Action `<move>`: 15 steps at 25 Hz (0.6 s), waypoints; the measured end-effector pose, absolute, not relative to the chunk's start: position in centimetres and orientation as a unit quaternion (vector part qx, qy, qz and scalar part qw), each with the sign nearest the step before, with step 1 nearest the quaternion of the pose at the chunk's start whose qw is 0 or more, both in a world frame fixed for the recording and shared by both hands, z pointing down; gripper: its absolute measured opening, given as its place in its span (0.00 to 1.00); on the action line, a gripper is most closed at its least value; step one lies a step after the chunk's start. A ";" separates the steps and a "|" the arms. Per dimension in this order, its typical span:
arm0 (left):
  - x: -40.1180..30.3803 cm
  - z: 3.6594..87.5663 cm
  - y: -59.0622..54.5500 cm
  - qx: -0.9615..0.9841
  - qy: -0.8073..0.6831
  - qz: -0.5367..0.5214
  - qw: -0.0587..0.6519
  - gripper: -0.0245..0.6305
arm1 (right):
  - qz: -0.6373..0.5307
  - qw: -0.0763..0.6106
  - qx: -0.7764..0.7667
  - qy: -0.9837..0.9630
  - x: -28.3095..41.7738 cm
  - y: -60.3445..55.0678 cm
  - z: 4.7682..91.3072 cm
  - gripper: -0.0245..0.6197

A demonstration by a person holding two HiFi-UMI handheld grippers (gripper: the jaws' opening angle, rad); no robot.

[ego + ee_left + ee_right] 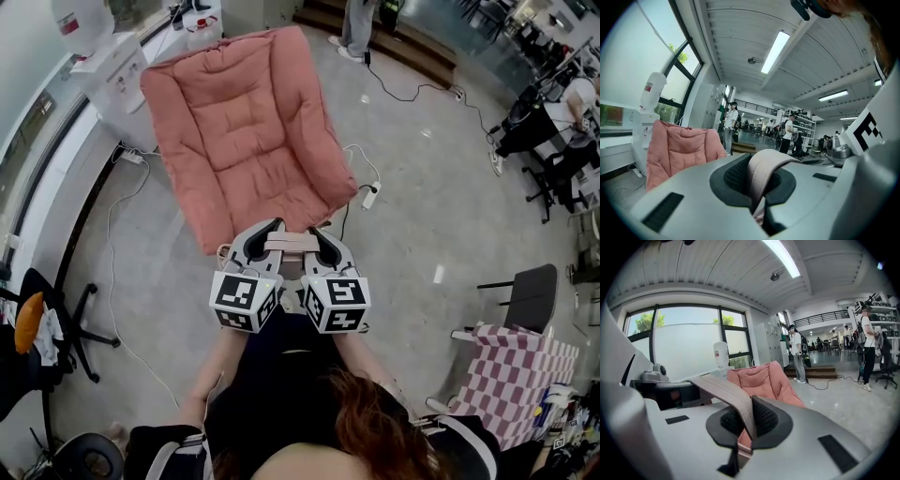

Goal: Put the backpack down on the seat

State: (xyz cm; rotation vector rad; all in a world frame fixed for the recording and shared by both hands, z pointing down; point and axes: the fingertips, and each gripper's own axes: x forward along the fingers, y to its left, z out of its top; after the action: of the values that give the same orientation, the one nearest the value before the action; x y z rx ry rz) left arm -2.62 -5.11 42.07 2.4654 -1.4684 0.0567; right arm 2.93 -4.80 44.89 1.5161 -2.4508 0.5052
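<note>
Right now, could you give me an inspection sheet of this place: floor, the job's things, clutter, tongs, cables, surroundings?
Surface: glossy grey floor; pink padded seat ahead, no backpack on it.
Job's things: backpack strap stretched between both tongs; bag body hidden.
Clutter: nothing seen on the seat.
Tongs: left tongs and right tongs both shut on the strap, side by side.
Cables: white cable and power strip beside the seat.
Surroundings: water dispenser, checked cloth, person standing beyond.

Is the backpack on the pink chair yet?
No, the pink chair has nothing lying on it.
</note>
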 end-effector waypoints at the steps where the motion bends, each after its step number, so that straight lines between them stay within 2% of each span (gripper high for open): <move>1: -2.5 42.0 -5.2 0.852 -0.506 0.019 0.137 0.06 | 0.172 0.108 0.517 -0.832 3.0 -4.8 44.8 0.09; 15: -1.7 38.9 -5.4 0.860 -0.491 0.009 0.139 0.06 | 0.169 0.094 0.530 -0.826 3.8 -4.6 41.3 0.09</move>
State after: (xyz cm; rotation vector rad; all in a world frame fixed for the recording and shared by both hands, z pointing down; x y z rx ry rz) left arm -1.74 -5.39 38.88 2.4869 -1.4190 0.0253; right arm 3.77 -4.57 41.32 1.5710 -2.4491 0.5015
